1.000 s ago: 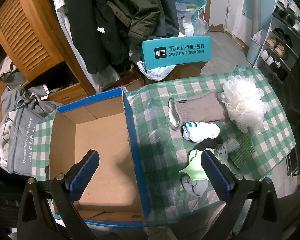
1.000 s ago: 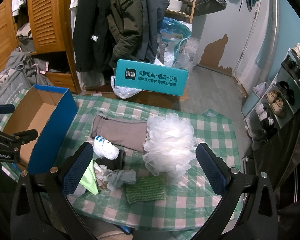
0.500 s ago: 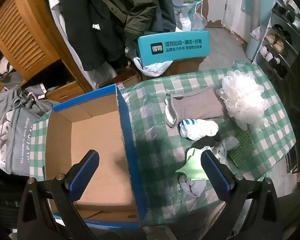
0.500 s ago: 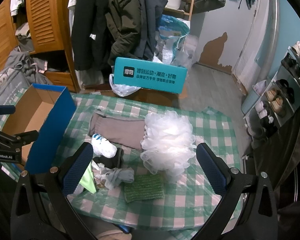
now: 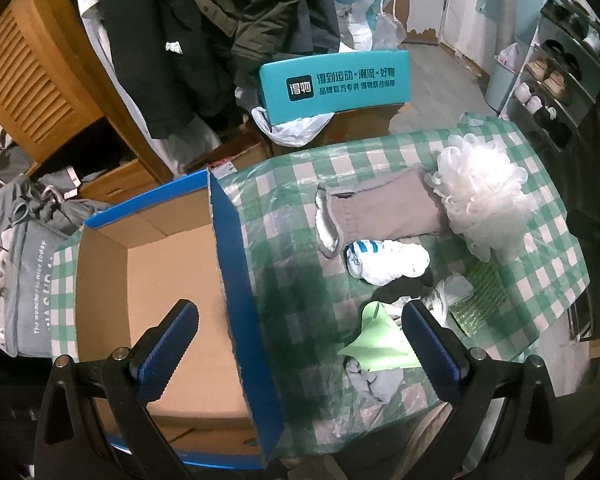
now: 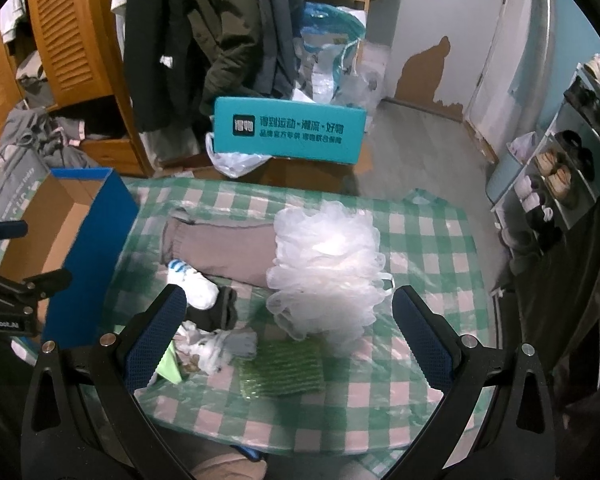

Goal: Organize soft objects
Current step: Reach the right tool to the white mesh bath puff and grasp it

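- Soft things lie in a cluster on the green-and-white checked bench (image 6: 420,240): a fluffy white mesh bath pouf (image 6: 328,264) sits at the centre, touching the end of a grey knitted sock (image 6: 220,248) stretched out flat.
- Just in front of that sock, a balled white sock with blue stripes (image 6: 192,284) rests against a dark rolled sock (image 6: 220,310).
- Nearer the edge we've got a crumpled pale grey sock (image 6: 240,344), a green ribbed scrubbing pad (image 6: 284,368) and a light green cloth (image 5: 376,340), all close together.
- The open cardboard box with blue outer walls (image 5: 240,280) stands on the bench beside the pile, brown floor bare.
- The left tool (image 5: 296,344) hangs above, spread wide and holding nothing, one finger over the box, the other over the light green cloth.
- The right tool (image 6: 288,336) hovers over the pile, fingers wide apart and empty, the pouf and pad between them.
- Beyond the bench: a teal printed carton (image 6: 290,134), hanging dark coats (image 6: 228,28), a shoe rack (image 6: 572,160).
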Available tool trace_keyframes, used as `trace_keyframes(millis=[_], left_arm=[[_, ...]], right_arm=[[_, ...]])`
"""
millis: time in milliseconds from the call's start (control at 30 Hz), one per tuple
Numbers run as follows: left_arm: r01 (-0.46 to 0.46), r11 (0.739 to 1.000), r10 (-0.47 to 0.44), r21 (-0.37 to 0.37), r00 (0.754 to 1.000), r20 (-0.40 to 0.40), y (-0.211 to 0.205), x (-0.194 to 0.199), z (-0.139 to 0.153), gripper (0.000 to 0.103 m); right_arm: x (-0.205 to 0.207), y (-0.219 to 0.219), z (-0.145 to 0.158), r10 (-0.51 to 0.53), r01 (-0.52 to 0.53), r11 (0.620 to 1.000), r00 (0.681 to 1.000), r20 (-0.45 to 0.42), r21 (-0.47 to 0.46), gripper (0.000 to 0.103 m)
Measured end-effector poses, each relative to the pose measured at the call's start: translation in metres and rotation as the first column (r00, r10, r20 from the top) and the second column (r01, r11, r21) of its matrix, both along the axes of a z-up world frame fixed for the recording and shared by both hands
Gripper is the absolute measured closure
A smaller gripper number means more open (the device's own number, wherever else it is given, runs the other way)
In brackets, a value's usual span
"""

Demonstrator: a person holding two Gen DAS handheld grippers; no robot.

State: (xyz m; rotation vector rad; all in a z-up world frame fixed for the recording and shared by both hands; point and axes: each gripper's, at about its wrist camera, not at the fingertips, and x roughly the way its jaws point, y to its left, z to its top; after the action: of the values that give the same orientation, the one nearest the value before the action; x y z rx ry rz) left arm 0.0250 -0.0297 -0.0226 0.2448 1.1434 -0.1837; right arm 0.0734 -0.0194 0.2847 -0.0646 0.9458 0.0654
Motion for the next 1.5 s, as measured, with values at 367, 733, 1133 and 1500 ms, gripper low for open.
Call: trace_keyframes(millis=[367, 733, 1133, 1500], left_arm=[[0.012, 1.000, -0.012, 0.006, 0.999, -0.045, -0.011, 0.029, 0.007, 0.000], [0.012, 1.000, -0.010, 0.019, 0.994, -0.111, -0.024, 0.077, -0.002, 0.000], [0.023, 0.999, -0.016, 0.029, 0.976, -0.215, -0.041, 0.093, -0.071, 0.000], [0.037, 0.999, -0.032, 0.012, 0.964, -0.265, -0.068, 0.101, -0.095, 0.000]], right_arm=[[0.032, -0.013, -0.007, 0.018, -0.021, 0.999, 0.997, -0.080, -0.033, 0.002], [0.081, -0.025, -0.021, 0.022, -0.026, 0.999, 0.987, -0.161, -0.023, 0.002], [0.110, -0.050, -0.090, -0.044, 0.048, 0.999, 0.955, -0.294, 0.008, 0.002], [0.119, -0.049, -0.129, -0.021, 0.036, 0.999, 0.919, -0.393, 0.031, 0.002]])
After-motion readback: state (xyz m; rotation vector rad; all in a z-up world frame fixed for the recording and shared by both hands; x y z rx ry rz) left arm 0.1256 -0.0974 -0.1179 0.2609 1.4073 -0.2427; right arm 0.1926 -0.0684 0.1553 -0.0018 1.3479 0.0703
